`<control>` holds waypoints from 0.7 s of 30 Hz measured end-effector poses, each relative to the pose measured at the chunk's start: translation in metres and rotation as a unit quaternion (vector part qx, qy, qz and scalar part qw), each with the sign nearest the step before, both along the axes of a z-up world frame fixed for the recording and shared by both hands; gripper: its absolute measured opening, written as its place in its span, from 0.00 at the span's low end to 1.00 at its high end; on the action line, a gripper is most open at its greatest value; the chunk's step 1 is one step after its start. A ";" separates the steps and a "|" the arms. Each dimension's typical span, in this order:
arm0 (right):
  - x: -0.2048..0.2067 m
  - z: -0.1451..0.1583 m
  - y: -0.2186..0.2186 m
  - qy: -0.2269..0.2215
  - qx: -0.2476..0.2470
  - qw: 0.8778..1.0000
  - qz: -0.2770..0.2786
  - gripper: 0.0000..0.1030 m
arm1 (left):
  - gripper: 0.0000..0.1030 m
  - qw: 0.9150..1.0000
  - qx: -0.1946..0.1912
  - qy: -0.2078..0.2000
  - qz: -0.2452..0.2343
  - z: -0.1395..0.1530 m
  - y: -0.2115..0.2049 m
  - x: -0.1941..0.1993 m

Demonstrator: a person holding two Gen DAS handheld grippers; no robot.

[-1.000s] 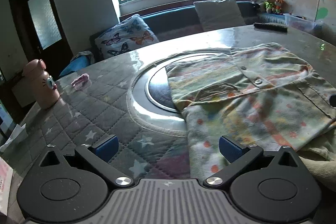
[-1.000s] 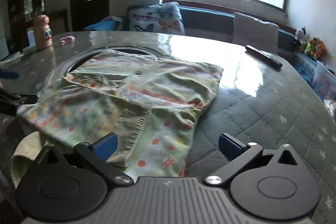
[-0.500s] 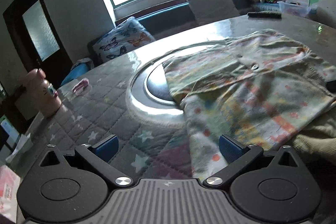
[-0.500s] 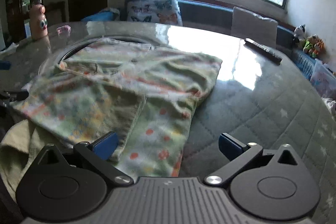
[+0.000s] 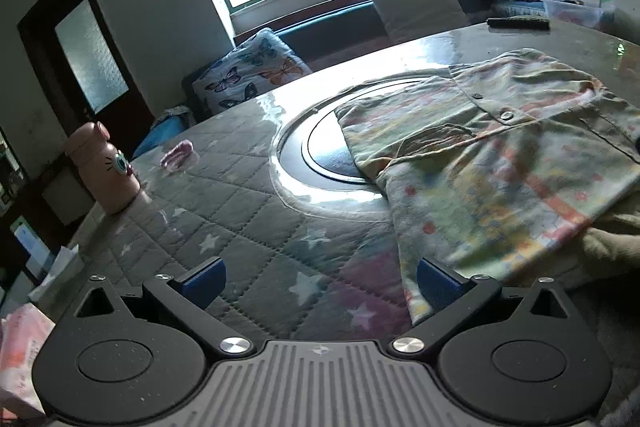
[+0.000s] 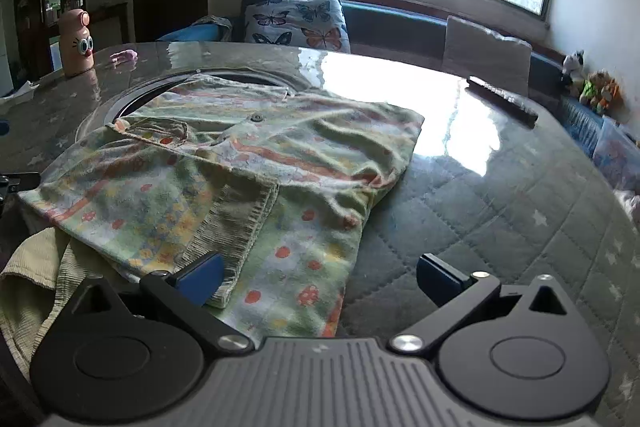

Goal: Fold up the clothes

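Note:
A pale green shirt with orange stripes, flower prints and buttons (image 5: 500, 155) lies partly folded on the round table; it also shows in the right wrist view (image 6: 248, 163). A ribbed beige cuff (image 6: 232, 223) lies folded over its front. My left gripper (image 5: 320, 277) is open and empty, above the quilted cover just left of the shirt's near hem. My right gripper (image 6: 320, 277) is open and empty, over the shirt's near right corner, its left fingertip by the cuff. A plain beige cloth (image 6: 36, 267) sticks out beneath the shirt.
A pink cat-face bottle (image 5: 102, 167) and a small pink object (image 5: 178, 155) stand at the table's left. A dark remote (image 6: 502, 99) lies at the far right. A dark round inset (image 5: 320, 151) sits mid-table under the shirt. Cushions line the window bench behind.
Both grippers have pulled back and lower toward the table's near edge, staying open. The shirt has not moved.

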State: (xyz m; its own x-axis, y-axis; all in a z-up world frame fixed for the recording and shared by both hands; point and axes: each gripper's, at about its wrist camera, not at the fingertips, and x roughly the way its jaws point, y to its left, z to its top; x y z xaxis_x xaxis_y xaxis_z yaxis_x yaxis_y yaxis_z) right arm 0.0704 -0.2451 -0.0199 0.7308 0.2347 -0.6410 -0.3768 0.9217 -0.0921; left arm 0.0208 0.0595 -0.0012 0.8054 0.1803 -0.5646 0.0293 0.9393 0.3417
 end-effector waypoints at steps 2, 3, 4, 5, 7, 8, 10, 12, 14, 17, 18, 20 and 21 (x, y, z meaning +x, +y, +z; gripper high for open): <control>-0.001 0.001 0.000 -0.002 -0.005 1.000 0.001 1.00 | 1.00 1.000 0.003 -0.005 -0.015 0.004 -0.003 -0.006; -0.001 0.001 0.001 -0.002 -0.007 1.000 0.002 1.00 | 1.00 1.000 0.004 -0.008 -0.029 0.005 -0.006 -0.011; -0.001 0.001 0.000 -0.001 -0.007 1.000 0.002 1.00 | 1.00 0.999 0.006 -0.012 -0.044 0.007 -0.009 -0.015; -0.001 0.000 -0.001 0.000 -0.006 1.000 0.002 1.00 | 1.00 0.998 0.009 -0.016 -0.063 0.008 -0.013 -0.019; -0.001 0.001 -0.003 0.000 -0.006 1.000 -0.001 1.00 | 1.00 0.994 0.012 -0.022 -0.102 0.009 -0.023 -0.027; -0.001 0.002 -0.004 -0.001 -0.007 1.000 -0.003 1.00 | 0.99 0.992 0.014 -0.024 -0.123 0.009 -0.028 -0.031; -0.002 0.005 -0.007 -0.003 -0.008 1.000 -0.008 1.00 | 0.98 0.985 0.024 -0.023 -0.170 0.004 -0.041 -0.038; -0.003 0.007 -0.010 -0.004 -0.005 1.000 -0.012 1.00 | 0.93 0.976 0.035 -0.020 -0.215 -0.002 -0.054 -0.045; -0.006 0.010 -0.014 -0.006 -0.002 1.000 -0.012 1.00 | 0.87 0.965 0.049 -0.020 -0.255 -0.007 -0.064 -0.051; -0.012 0.014 -0.018 -0.009 0.001 1.000 -0.009 1.00 | 0.79 0.952 0.060 -0.028 -0.298 -0.012 -0.076 -0.055; -0.013 0.015 -0.019 -0.010 -0.001 1.000 -0.006 1.00 | 0.78 0.948 0.062 -0.032 -0.311 -0.012 -0.079 -0.055; -0.017 0.018 -0.020 -0.012 -0.002 1.000 -0.002 1.00 | 0.75 0.940 0.060 -0.035 -0.335 -0.013 -0.085 -0.056; -0.019 0.019 -0.021 -0.014 -0.002 1.000 0.001 1.00 | 0.75 0.935 0.060 -0.036 -0.347 -0.014 -0.088 -0.057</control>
